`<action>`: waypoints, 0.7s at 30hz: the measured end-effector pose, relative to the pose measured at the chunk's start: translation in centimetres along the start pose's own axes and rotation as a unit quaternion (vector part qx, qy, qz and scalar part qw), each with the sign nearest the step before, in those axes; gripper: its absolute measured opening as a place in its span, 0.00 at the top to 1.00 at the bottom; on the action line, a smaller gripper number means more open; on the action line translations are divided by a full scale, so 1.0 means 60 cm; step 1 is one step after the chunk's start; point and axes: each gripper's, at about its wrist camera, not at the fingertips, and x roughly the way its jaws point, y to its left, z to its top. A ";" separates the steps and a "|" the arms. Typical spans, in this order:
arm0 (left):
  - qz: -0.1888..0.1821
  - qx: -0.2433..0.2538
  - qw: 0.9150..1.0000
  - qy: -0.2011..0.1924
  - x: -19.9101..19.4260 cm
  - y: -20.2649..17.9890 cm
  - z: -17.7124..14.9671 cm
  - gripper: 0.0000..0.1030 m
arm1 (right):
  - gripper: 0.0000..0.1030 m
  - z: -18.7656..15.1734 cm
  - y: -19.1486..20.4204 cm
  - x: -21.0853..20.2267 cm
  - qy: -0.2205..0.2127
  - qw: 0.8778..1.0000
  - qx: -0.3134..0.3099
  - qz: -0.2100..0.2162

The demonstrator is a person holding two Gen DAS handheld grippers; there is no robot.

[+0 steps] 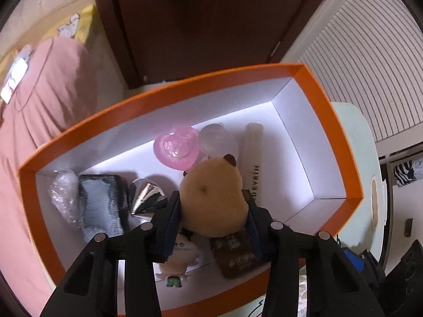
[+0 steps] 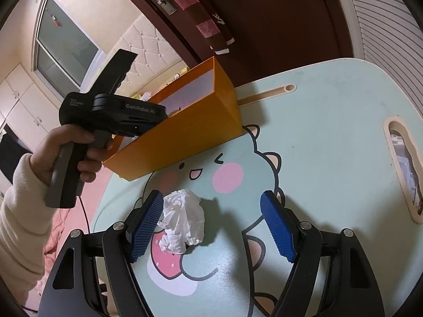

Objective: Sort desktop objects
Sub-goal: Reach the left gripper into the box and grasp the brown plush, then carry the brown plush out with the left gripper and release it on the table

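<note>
Left gripper clamped on a brown plush toy over the orange box, right gripper spread wide around crumpled tissue on the table

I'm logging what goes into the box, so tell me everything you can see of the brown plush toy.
The brown plush toy is a rounded, tan, fuzzy soft animal with one dark brown ear showing at its top and a small dark spot on its body. No face shows. It sits between the left gripper's blue pads, which press its sides, inside the orange box, above a brown patterned packet and a small figure card.
</note>
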 end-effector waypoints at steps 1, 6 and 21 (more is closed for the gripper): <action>-0.008 0.000 1.000 -0.014 -0.014 0.000 -0.003 0.59 | 0.26 0.000 0.000 0.000 0.000 1.000 0.001 0.000; -0.037 0.005 0.996 -0.083 -0.112 -0.007 -0.030 0.59 | 0.26 0.000 0.001 0.001 0.002 1.000 0.002 -0.002; -0.038 -0.017 0.993 -0.112 -0.107 0.016 -0.283 0.59 | 0.26 -0.010 0.016 -0.001 -0.002 1.000 -0.019 -0.019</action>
